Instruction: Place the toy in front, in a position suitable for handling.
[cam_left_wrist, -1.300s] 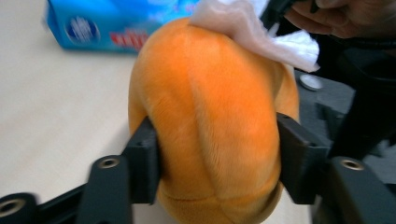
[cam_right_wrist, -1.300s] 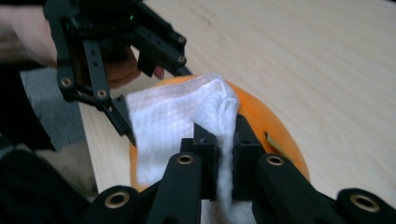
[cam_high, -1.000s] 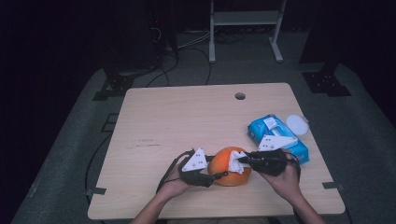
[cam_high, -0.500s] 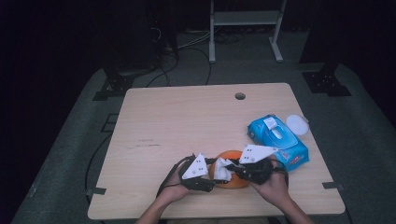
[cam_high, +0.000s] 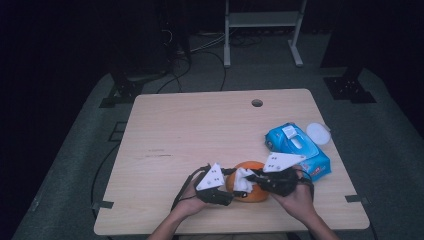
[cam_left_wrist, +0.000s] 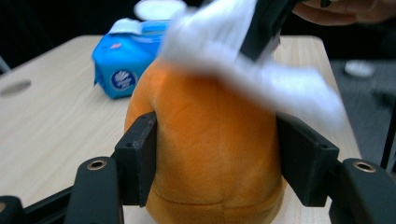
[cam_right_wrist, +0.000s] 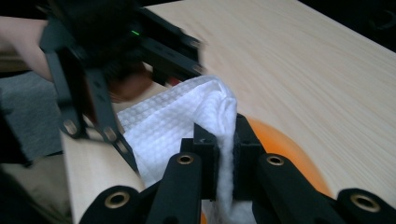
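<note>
Dark room; grey floor (cam_high: 75, 150); cables (cam_high: 200, 47).

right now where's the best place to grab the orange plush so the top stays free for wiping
Grip the orange plush low across its round sides, coming in level from the person's left, as the left gripper does now: its jaws straddle the widest part, leaving the domed top open for the white wipe pinched in the right gripper.

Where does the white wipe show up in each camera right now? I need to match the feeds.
High view: the white wipe lies on the orange plush toy at the near table edge, between the two claws.
Left gripper view: a blurred white wipe lies across the toy's top, upper centre.
Right gripper view: the wipe is at centre, pinched in the right claw.
Shared landmark: the orange plush toy.
</note>
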